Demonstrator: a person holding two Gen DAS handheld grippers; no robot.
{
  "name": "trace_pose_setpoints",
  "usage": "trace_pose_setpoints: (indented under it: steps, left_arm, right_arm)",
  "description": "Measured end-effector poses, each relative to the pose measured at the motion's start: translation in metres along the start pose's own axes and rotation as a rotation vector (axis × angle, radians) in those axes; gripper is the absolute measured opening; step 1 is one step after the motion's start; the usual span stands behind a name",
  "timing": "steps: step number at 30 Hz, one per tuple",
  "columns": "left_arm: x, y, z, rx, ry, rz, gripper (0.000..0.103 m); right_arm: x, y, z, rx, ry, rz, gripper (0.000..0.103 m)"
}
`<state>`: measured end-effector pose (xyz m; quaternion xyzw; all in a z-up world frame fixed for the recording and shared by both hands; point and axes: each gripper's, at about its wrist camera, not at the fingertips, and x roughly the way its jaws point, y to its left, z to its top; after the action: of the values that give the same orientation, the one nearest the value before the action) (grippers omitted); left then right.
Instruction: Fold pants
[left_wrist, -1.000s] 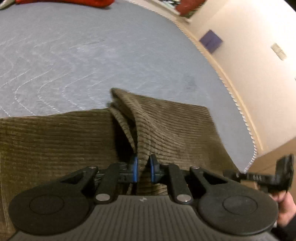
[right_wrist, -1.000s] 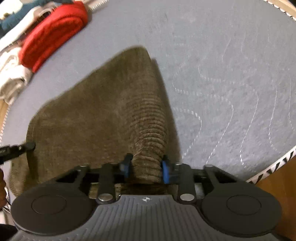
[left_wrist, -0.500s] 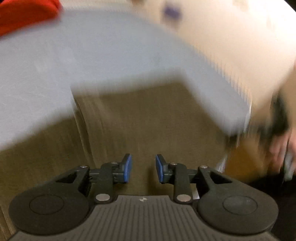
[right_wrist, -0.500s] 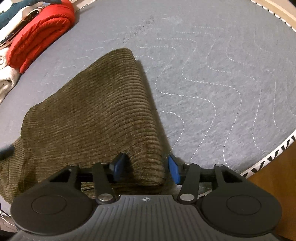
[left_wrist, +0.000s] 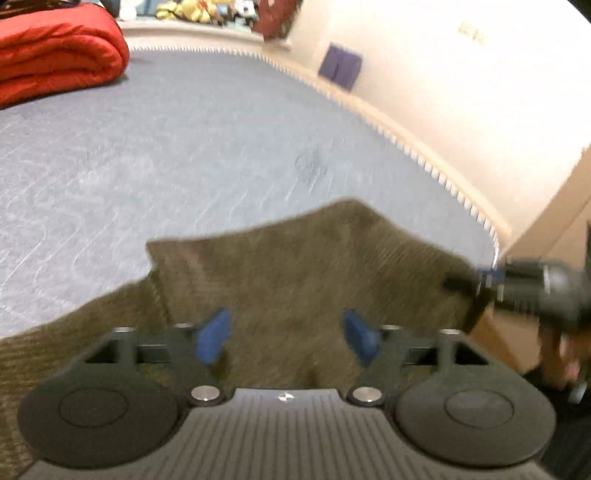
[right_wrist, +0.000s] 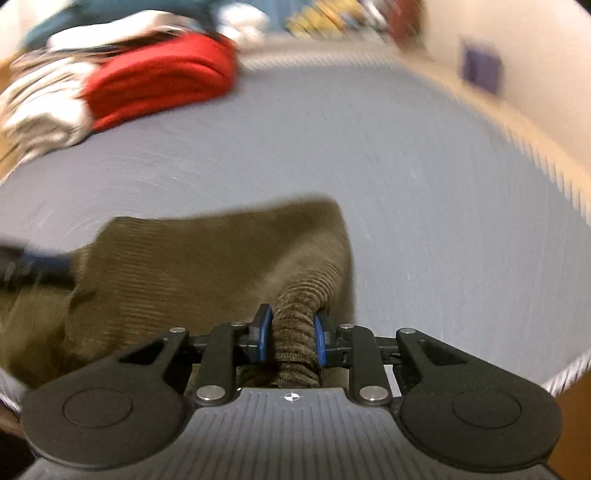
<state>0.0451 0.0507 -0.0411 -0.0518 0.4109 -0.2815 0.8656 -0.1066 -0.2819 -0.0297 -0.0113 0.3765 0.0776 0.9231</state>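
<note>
The olive-brown corduroy pants (left_wrist: 295, 266) lie folded on the grey quilted surface (left_wrist: 184, 147), near its front edge. My left gripper (left_wrist: 286, 338) is open and empty just above the fabric. My right gripper (right_wrist: 291, 334) is shut on a bunched fold of the pants (right_wrist: 295, 332) at their right edge, and the pants spread to the left of it in the right wrist view (right_wrist: 166, 266). The right gripper also shows at the right edge of the left wrist view (left_wrist: 524, 284), blurred. The left gripper's tip shows at the left of the right wrist view (right_wrist: 33, 264).
A folded red blanket (left_wrist: 55, 62) lies at the far left of the surface, with striped and teal clothes (right_wrist: 40, 107) beside it. A cream wall (left_wrist: 461, 92) runs along the right edge, with a purple patch (left_wrist: 340, 66) on it.
My left gripper has let go of the pants and opened wide. My right gripper opened, then shut again on a fold. Both views have swung up and are blurred.
</note>
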Motion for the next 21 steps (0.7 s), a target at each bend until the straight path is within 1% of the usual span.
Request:
trace_pose_setpoints:
  steps: [2,4,5,6,7,9,11,12,14,15,16,17,18,20,21]
  left_arm:
    - [-0.001,-0.005,0.010,-0.024,-0.039,-0.032,0.089]
    - [-0.002,-0.009,0.024,-0.063,-0.062,-0.097,0.090]
    - [-0.001,-0.010,0.029,-0.089,-0.065,-0.136,0.092]
    - [0.000,-0.013,0.033,-0.106,-0.065,-0.162,0.093]
    - [0.004,-0.017,0.037,-0.122,-0.059,-0.177,0.096]
    - [0.009,-0.022,0.043,-0.120,-0.040,-0.183,0.097]
    - [0.017,-0.030,0.046,-0.096,-0.021,-0.180,0.097]
    - [0.019,-0.032,0.047,-0.086,-0.013,-0.173,0.097]
    - [0.023,-0.034,0.046,-0.064,0.012,-0.135,0.097]
    - [0.021,-0.034,0.043,-0.057,0.020,-0.106,0.092]
    - [0.022,-0.031,0.041,-0.047,0.032,-0.050,0.083]
    - [0.021,-0.028,0.039,-0.041,0.046,-0.007,0.052]
    - [0.020,-0.021,0.036,-0.047,0.062,0.028,0.034]
    - [0.015,-0.008,0.030,-0.068,0.073,0.082,0.026]
    - [0.010,-0.001,0.027,-0.071,0.072,0.105,0.023]
  right_arm:
    - [-0.015,0.031,-0.004,-0.134,-0.085,0.011,0.024]
    - [-0.028,0.060,-0.014,-0.260,-0.163,0.032,0.023]
    - [-0.034,0.072,-0.018,-0.318,-0.196,0.039,0.023]
    - [-0.039,0.085,-0.025,-0.378,-0.228,0.045,0.023]
    - [-0.044,0.097,-0.031,-0.438,-0.260,0.052,0.023]
    - [-0.054,0.116,-0.042,-0.530,-0.303,0.076,0.023]
    - [-0.061,0.134,-0.055,-0.616,-0.344,0.101,0.023]
    - [-0.065,0.141,-0.059,-0.649,-0.356,0.114,0.023]
    - [-0.072,0.155,-0.064,-0.698,-0.369,0.146,0.023]
    - [-0.073,0.160,-0.065,-0.714,-0.370,0.161,0.023]
    - [-0.076,0.164,-0.067,-0.724,-0.372,0.170,0.022]
    - [-0.077,0.168,-0.069,-0.735,-0.375,0.175,0.022]
    - [-0.080,0.172,-0.069,-0.744,-0.377,0.185,0.022]
    - [-0.081,0.180,-0.066,-0.751,-0.361,0.225,0.021]
    - [-0.084,0.184,-0.065,-0.756,-0.350,0.276,0.018]
